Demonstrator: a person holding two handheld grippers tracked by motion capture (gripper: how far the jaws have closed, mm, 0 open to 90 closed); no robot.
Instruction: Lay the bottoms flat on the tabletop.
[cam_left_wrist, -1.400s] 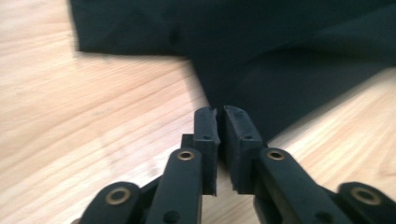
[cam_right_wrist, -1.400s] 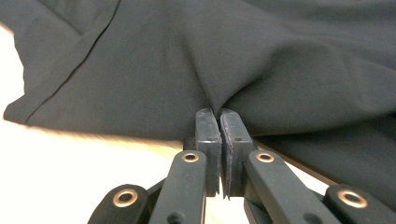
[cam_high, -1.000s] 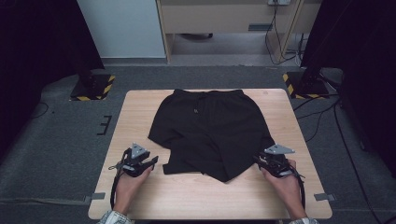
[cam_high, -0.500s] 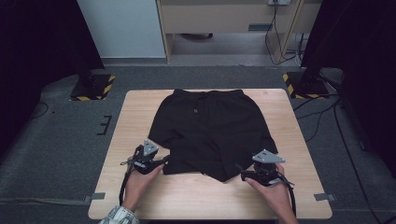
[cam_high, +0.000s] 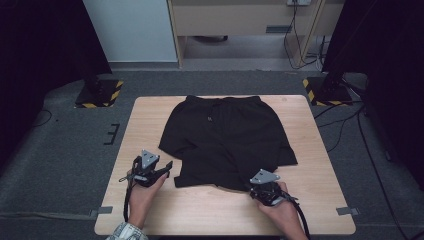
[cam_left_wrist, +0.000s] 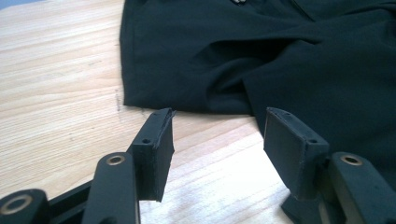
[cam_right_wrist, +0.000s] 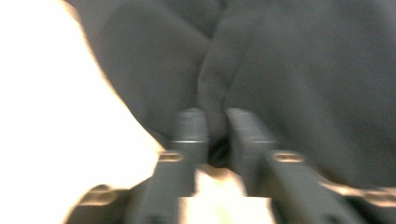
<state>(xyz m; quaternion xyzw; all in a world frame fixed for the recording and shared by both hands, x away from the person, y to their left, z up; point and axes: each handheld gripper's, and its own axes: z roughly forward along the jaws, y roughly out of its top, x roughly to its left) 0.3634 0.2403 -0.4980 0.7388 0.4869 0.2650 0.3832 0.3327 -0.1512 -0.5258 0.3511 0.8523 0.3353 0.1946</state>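
Between the left gripper's (cam_left_wrist: 217, 135) fingers (cam_left_wrist: 154, 149) lies bare wood: they are spread wide apart, nothing held, tips just short of the near hem of the black shorts (cam_left_wrist: 280, 51). In the left gripper view the hem of one leg runs across just beyond the tips, and the second leg overlaps it toward the right finger.

Right gripper (cam_right_wrist: 215, 135): fingers (cam_right_wrist: 189, 135) drawn nearly together with a raised fold of the shorts (cam_right_wrist: 299, 70) standing in the narrow gap. The right gripper view is motion-blurred, so I cannot tell whether the fold is actually clamped or only sits between the pads.

High view: left gripper (cam_high: 165, 167) sits near the front-left of the table (cam_high: 320, 175), its fingers pointing toward the left leg's hem; left hand (cam_high: 142, 192) behind it, patterned cuff (cam_high: 127, 232) at the frame bottom. Right gripper (cam_high: 257, 187) sits at the near hem of the right leg, right hand (cam_high: 280, 210) behind it, cable trailing toward the near edge.

Shorts (cam_high: 225, 140) lie flat at the table's centre, waistband toward the far edge, legs toward the person; a small fold of fabric juts out at the right leg's outer side.

Around the table: grey floor, two yellow-and-black striped bases (cam_high: 100, 92) at the far corners, loose cables on the right.
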